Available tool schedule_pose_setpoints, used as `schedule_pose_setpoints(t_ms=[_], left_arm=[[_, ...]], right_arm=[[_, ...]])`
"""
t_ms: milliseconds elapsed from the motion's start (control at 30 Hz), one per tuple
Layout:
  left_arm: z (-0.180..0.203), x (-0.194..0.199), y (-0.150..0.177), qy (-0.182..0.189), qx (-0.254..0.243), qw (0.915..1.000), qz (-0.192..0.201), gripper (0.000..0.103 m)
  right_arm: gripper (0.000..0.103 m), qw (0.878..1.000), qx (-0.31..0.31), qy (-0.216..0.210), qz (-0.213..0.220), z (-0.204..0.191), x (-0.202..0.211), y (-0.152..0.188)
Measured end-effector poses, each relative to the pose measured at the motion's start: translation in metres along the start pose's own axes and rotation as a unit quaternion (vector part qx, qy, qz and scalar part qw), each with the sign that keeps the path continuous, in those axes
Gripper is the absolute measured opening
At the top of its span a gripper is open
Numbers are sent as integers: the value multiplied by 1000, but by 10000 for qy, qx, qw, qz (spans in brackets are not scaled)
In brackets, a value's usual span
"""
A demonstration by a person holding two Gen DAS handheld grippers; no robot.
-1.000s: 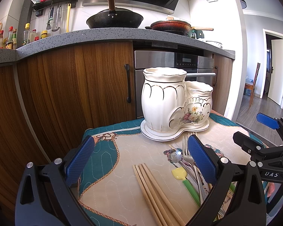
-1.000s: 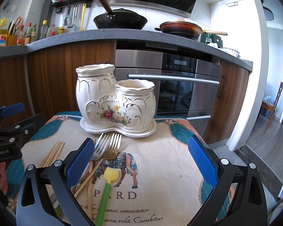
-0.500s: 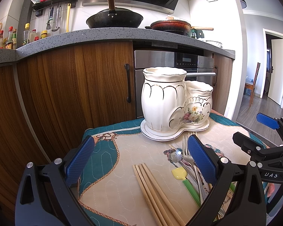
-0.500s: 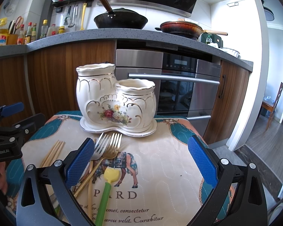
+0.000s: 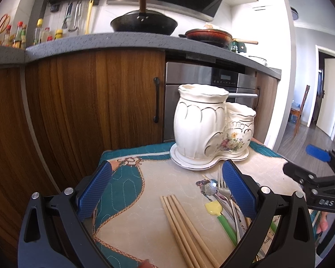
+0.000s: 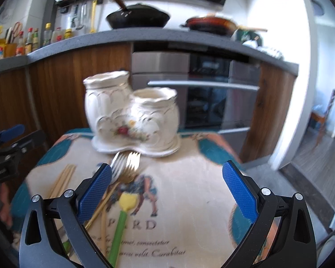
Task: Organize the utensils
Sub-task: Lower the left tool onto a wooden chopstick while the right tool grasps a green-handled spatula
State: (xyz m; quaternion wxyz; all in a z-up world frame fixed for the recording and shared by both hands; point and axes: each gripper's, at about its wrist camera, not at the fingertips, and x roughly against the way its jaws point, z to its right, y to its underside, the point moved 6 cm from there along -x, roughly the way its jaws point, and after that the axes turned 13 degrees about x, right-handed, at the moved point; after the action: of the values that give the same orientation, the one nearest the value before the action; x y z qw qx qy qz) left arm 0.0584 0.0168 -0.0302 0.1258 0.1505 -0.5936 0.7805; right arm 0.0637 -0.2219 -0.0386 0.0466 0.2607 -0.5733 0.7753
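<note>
Grippers left (image 5: 166, 187) and right (image 6: 166, 186) hover level, spread.

A: Where does the left wrist camera sit?

B: Low over the near left part of the quilted mat (image 5: 131, 218), looking forward between its own 2 blue pads (image 5: 93, 192) toward the wooden cabinets (image 5: 96, 102), with the ceramic holder (image 5: 212, 129) right of centre.

A: And the right wrist camera?

B: Low at the mat's (image 6: 189, 189) near edge, further right, facing the oven (image 6: 212, 102); the holder (image 6: 131, 120) sits left of centre, blurred.

A: What do the 2 share?

B: The holder, the mat, the chopsticks (image 5: 185, 227) (image 6: 63, 179), the forks (image 5: 221, 182) (image 6: 127, 165), the countertop pans, and each other's gripper at the frame edge.
</note>
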Motion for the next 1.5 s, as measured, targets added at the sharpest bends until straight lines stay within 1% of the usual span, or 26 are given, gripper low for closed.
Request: schedule_pose_setpoints(t_ms=[67, 167, 233, 300, 400, 467, 533, 567, 667, 733, 767, 800, 867, 1000, 1100, 1267, 1333, 1400, 1500], left_arm=[[-5, -5, 1, -9, 125, 9997, -201, 98], [-13, -8, 3, 12, 346, 9985, -432, 98], [-16, -5, 1, 76, 467, 9982, -363, 98], [-18, -1, -1, 78, 495, 9983, -296, 97], [-16, -1, 2, -73, 170, 9978, -636, 98], [-18, 1, 6, -188, -36, 9966, -800, 98], [-19, 1, 10, -187, -109, 9957, -899, 97], [-21, 0, 13, -229, -94, 9943, -1038, 97], [-25, -7, 30, -264, -57, 9882, -1507, 97], [-25, -10, 41, -293, -165, 9844, -1728, 96], [-24, -10, 46, -367, -278, 9831, -1773, 92], [-24, -10, 49, -429, -347, 9821, -1802, 84], [-23, -10, 56, -490, -430, 9785, -1956, 75], [-22, -13, 69, -494, -444, 9727, -2225, 65], [-23, -15, 73, -532, -410, 9700, -2337, 60], [-24, -18, 72, -580, -505, 9672, -2422, 56], [-22, -21, 72, -556, -522, 9657, -2482, 50], [-17, -21, 72, -512, -628, 9642, -2524, 37], [-12, -18, 73, -384, -692, 9617, -2624, 27]], right_arm=[[98, 9996, 46, -216, -165, -3, -2, 5], [98, 9982, 259, -307, -447, -10, -5, 13], [98, 9968, 393, -424, -558, -16, -8, 17], [98, 9951, 376, -607, -687, -21, -11, 22], [97, 9910, 330, -887, -944, -30, -16, 27], [96, 9901, 436, -890, -989, -32, -16, 28], [89, 9890, 538, -883, -1056, -33, -16, 30], [81, 9884, 568, -865, -1109, -33, -17, 32], [68, 9873, 567, -862, -1208, -32, -17, 34], [65, 9865, 525, -965, -1215, -32, -17, 34], [63, 9859, 525, -1033, -1205, -33, -16, 33], [61, 9856, 561, -1051, -1196, -35, -18, 32], [59, 9850, 633, -1055, -1207, -38, -17, 32], [54, 9828, 770, -1062, -1300, -44, -19, 36], [51, 9819, 815, -1038, -1355, -47, -22, 38], [47, 9812, 788, -986, -1457, -44, -25, 43], [46, 9808, 729, -1042, -1479, -44, -27, 44], [43, 9794, 718, -1109, -1527, -45, -28, 46], [39, 9773, 700, -1211, -1592, -47, -29, 47]])
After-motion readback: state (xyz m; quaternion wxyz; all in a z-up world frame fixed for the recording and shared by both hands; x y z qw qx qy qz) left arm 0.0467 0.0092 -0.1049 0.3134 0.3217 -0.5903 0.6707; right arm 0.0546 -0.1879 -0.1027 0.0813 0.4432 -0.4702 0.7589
